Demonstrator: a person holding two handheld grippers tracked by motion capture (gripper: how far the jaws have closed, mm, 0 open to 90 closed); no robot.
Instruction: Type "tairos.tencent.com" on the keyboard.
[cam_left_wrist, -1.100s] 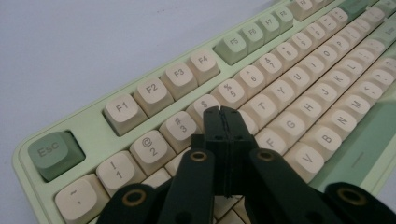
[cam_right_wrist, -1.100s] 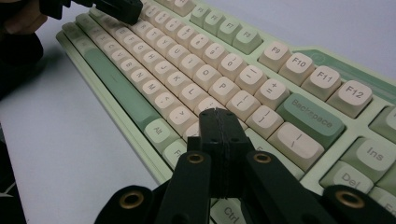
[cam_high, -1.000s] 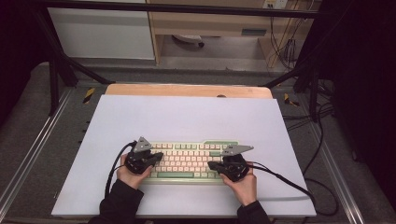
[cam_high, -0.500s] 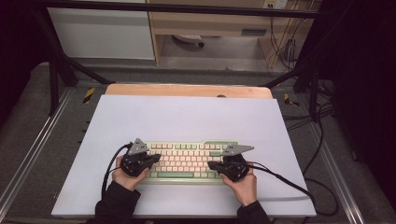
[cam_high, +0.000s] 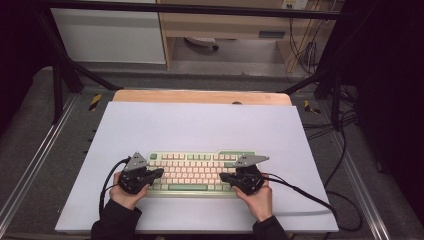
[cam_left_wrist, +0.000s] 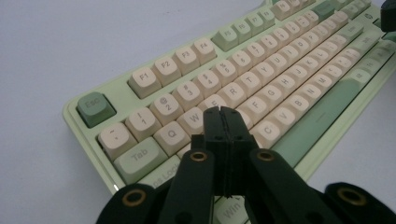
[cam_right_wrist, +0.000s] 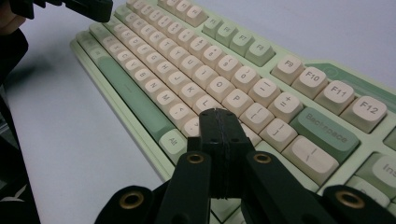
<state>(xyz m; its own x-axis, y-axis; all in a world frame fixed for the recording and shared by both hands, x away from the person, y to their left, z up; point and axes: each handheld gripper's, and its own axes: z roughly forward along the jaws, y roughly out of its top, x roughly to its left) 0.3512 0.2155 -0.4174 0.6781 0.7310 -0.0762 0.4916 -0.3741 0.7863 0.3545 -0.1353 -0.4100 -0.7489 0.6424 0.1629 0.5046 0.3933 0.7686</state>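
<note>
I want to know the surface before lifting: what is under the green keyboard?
The keyboard lies flat on a pale sheet covering the table; a wooden edge shows behind. Anything directly beneath the keyboard is covered and cannot be seen.

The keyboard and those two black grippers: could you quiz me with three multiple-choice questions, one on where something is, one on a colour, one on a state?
1. Where does the keyboard lie on the white table?
A. far edge
B. near edge, between the hands
C. left corner

2. What colour is the Esc key?
A. green
B. red
C. black

3. How do the left gripper's jaws stand?
A. wide open
B. shut on a key
C. shut, holding nothing

Answers:
1. B: the high view shows the keyboard near the person, a hand at each end.
2. A: the left gripper view shows it green beside cream keys.
3. C: the jaws meet flat, with nothing between them.
</note>
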